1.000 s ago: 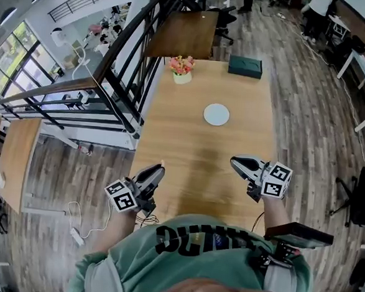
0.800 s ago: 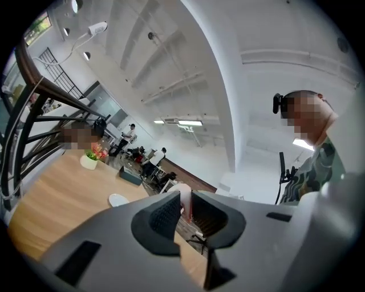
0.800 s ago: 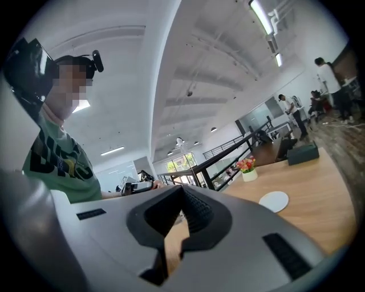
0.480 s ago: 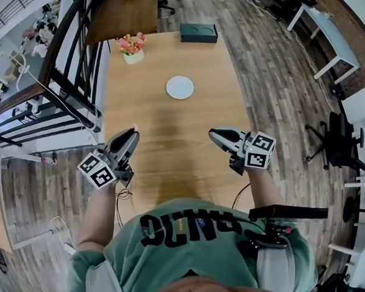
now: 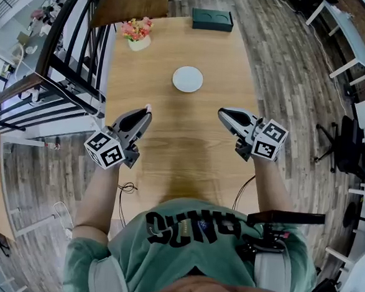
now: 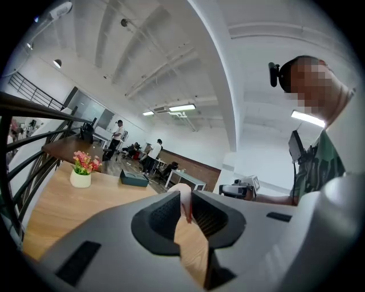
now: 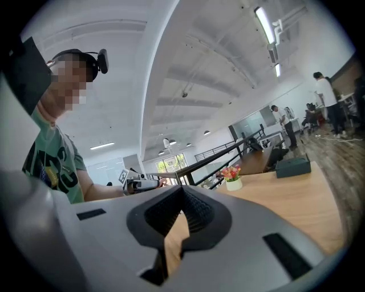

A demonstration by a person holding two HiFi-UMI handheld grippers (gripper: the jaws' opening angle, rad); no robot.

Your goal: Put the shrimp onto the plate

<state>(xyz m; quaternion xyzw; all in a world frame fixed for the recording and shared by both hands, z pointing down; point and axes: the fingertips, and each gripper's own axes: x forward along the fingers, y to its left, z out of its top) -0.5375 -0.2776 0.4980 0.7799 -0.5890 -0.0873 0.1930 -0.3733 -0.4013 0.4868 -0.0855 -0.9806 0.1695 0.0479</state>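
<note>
A round white plate [image 5: 187, 79] lies in the middle of the long wooden table [image 5: 169, 154]. My left gripper [image 5: 145, 113] hovers over the table's left side, short of the plate, and is shut on a small pale pink shrimp [image 6: 184, 199]. In the left gripper view the shrimp sticks up between the dark ribbed pads [image 6: 161, 214]. The shrimp's pale tip [image 5: 148, 107] also shows in the head view. My right gripper [image 5: 224, 114] hovers at the same depth on the right, shut with nothing in it; in the right gripper view its tips [image 7: 182, 191] meet.
A white pot of pink flowers [image 5: 138, 34] stands at the far left of the table and a dark green box [image 5: 212, 19] lies at the far end. A black railing [image 5: 63, 71] runs along the left side. Wooden floor surrounds the table.
Both grippers have moved forward over the table toward the plate, the left one still holding the shrimp. The head view has shifted, so the plate now appears nearer.
</note>
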